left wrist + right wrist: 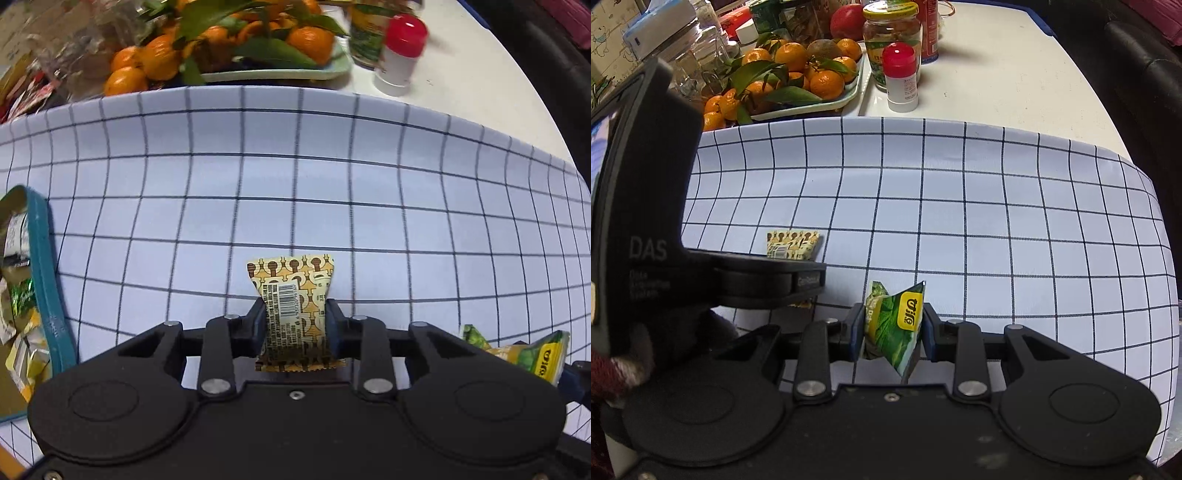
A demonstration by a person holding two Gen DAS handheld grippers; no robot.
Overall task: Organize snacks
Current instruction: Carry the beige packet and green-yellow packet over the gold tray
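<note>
Left wrist view alone shows a teal-rimmed box (40, 266) of snacks left of the fingers; the left gripper (295, 325) clamps a gold-brown patterned candy (293, 314) with a barcode. Right wrist view shows the right gripper (894, 328) pinching a crumpled green-yellow packet (897, 325) between its fingers.
</note>
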